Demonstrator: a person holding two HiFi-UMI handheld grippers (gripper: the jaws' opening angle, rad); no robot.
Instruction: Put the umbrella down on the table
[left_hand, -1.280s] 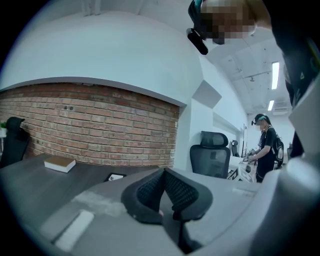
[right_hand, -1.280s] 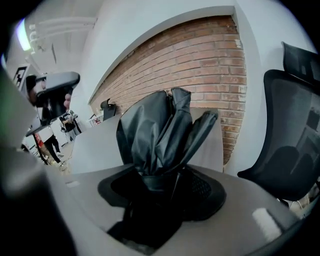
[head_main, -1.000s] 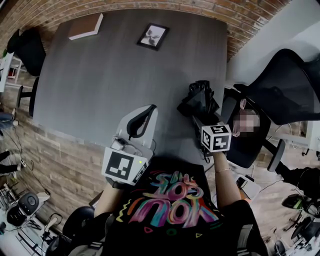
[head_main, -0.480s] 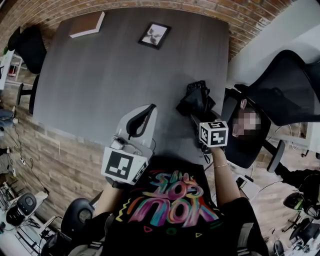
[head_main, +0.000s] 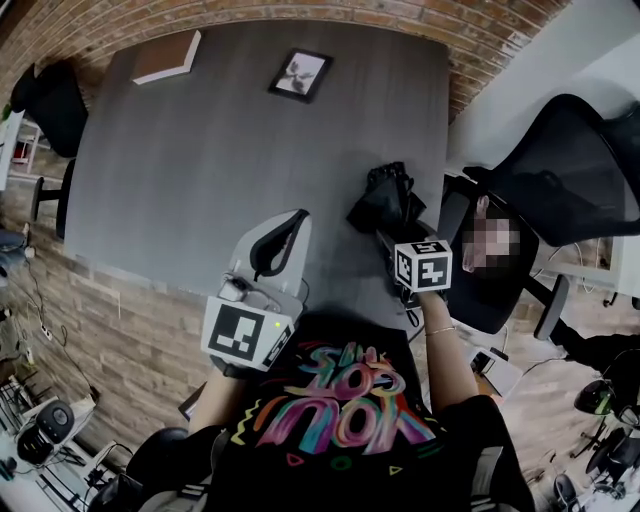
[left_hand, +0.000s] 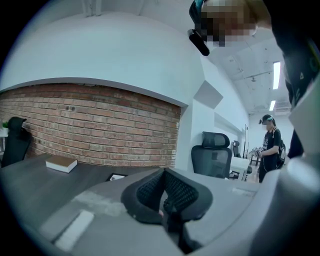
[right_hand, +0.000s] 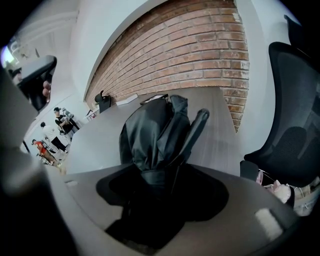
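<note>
Head view showed the black umbrella (head_main: 388, 203) lying near the right edge of the desk (head_main: 200, 150), between the right tongs (head_main: 388, 236), whose jaws had just been opening. Best withdrawn straight back, without snagging fabric. Closed and empty were the left tongs (head_main: 292, 224).

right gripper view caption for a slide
gripper jaws just opening around the black umbrella resting on the grey table

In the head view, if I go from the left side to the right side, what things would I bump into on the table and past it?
book → picture frame → umbrella → office chair, which stands just past the table's right edge.
</note>
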